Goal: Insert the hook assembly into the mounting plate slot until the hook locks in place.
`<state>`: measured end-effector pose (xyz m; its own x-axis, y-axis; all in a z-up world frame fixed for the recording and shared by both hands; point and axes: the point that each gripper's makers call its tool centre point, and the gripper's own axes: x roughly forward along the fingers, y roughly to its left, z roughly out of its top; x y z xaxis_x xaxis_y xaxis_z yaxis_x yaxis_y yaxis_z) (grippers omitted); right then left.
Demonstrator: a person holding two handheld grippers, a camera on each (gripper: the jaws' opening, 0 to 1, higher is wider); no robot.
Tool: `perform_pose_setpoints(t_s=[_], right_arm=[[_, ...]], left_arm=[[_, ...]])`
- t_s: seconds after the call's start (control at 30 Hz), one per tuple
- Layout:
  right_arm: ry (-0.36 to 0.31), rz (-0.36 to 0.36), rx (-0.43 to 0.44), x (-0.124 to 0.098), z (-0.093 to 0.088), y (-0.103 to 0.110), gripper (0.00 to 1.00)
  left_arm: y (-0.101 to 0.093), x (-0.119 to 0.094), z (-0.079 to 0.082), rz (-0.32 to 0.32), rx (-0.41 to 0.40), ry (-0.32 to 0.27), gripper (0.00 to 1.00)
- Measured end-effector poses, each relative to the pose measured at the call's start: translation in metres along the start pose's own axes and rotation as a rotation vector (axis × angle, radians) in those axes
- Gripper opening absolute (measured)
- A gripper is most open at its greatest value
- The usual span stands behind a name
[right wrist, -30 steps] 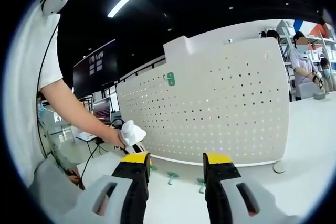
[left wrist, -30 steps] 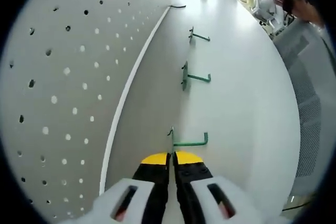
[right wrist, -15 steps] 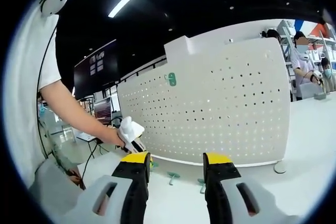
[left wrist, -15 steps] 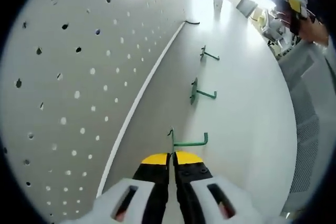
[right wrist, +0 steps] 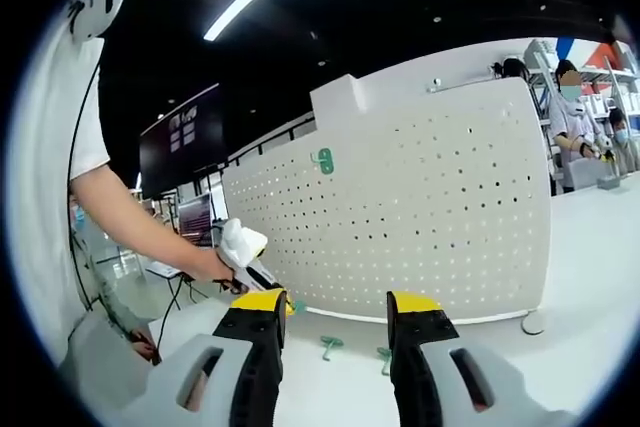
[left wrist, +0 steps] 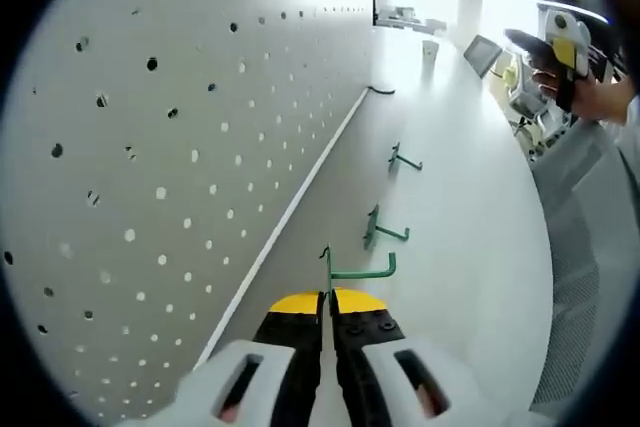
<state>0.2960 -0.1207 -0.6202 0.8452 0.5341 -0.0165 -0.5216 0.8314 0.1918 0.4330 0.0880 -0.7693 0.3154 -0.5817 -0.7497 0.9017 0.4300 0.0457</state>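
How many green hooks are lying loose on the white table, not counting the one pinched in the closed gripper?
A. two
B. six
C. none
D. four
A: beyond the held hook in the left gripper, a nearer loose hook and a farther loose hook lie on the table.

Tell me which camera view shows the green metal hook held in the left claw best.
The left gripper view: the green metal hook sits close, pinched at the closed left claw tips, against the white table. In the right gripper view it is only a small green speck beside the distant claw.
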Motion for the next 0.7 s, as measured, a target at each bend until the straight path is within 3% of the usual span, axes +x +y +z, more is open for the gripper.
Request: perform_pose_setpoints(t_s=[0.3, 0.7], right_arm=[[-0.027, 0.011, 0.000, 0.005, 0.011, 0.003, 0.38], [-0.051, 0.020, -0.004, 0.008, 0.023, 0.007, 0.38]], left_arm=[[-0.001, -0.015, 0.027, 0.026, -0.066, -0.115, 0.03], [-0.007, -0.027, 0.044, 0.038, -0.063, -0.175, 0.03]])
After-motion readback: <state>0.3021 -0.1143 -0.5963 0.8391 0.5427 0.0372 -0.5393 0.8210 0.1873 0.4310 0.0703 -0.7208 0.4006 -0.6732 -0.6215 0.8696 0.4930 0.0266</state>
